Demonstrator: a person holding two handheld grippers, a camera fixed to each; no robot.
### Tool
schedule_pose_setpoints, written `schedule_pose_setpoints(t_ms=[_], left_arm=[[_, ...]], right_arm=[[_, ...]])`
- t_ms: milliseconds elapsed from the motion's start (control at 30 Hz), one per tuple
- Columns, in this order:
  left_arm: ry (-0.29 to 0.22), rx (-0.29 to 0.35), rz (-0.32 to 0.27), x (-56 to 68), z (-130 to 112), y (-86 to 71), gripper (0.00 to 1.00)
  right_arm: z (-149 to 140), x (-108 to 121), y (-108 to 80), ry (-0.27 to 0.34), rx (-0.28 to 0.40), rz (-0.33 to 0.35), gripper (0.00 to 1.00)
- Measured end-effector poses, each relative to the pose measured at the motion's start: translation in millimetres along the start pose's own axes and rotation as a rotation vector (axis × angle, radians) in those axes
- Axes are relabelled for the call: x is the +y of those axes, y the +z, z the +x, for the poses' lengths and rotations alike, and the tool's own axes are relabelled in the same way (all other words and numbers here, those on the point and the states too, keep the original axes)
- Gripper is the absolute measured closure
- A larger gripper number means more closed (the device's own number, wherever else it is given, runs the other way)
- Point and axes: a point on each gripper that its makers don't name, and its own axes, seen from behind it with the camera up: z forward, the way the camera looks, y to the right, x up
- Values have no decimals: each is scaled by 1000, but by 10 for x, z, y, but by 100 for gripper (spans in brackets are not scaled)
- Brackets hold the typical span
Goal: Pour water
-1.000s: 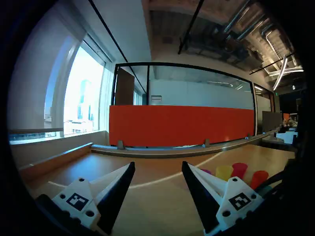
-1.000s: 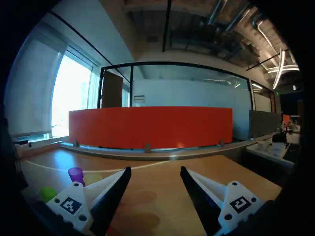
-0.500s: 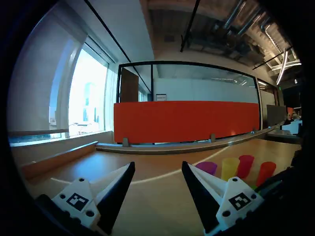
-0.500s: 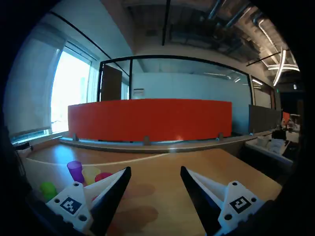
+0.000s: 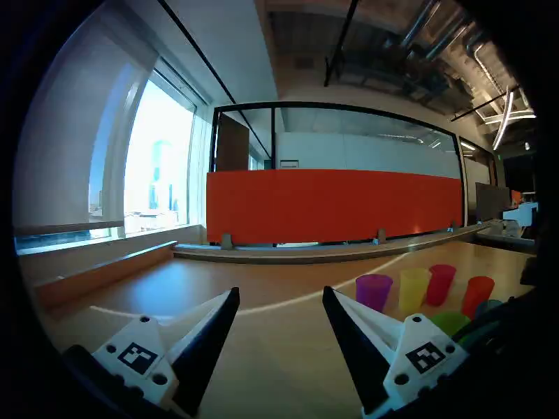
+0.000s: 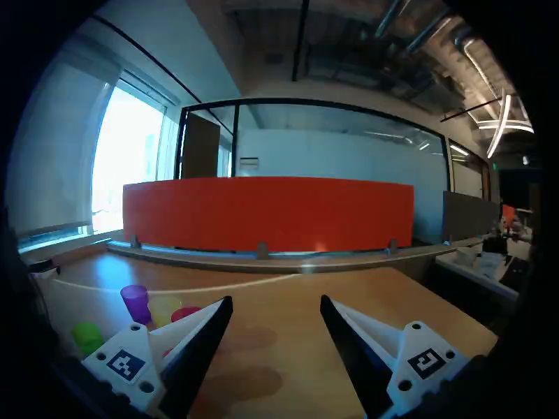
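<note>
Several plastic cups stand on the wooden table. In the left gripper view they are at the right: a purple cup (image 5: 373,290), a yellow cup (image 5: 413,288), a pink cup (image 5: 441,283), an orange cup (image 5: 477,294) and a green cup (image 5: 451,322). My left gripper (image 5: 279,300) hangs open to their left with nothing between its fingers. In the right gripper view the purple cup (image 6: 135,302), yellow cup (image 6: 164,308), pink cup (image 6: 183,313) and green cup (image 6: 87,336) sit at the lower left, partly behind my left finger. My right gripper (image 6: 275,307) is open and holds nothing.
The wooden table (image 5: 279,349) runs back to an orange partition (image 5: 335,206) with a glass wall above. Large windows (image 5: 157,174) line the left side. More desks (image 6: 489,262) with items stand off the right edge.
Both views have tilted down slightly, bringing more of the cups into sight. In the left gripper view the cups shifted left and the green one appeared. Both grippers stayed open.
</note>
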Motion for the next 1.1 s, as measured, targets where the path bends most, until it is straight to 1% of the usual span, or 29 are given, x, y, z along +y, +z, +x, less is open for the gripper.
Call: schedule_pose_setpoints(t_ms=[200,500,800,967,1100], left_arm=[[0,-10,-6,14,-64,21,12],[-9,-15,-3,-4,-124,28,12],[-2,-16,-9,22,-148,13,12],[-2,-19,-10,24,-151,16,12],[-1,-19,-10,24,-150,14,12]], right_arm=[[58,11,-18,-4,7,-1,3],[139,16,-31,-5,18,0,3],[128,24,-45,-7,29,1,3],[124,56,-51,-16,44,-11,3],[130,98,-64,-26,70,-32,3]])
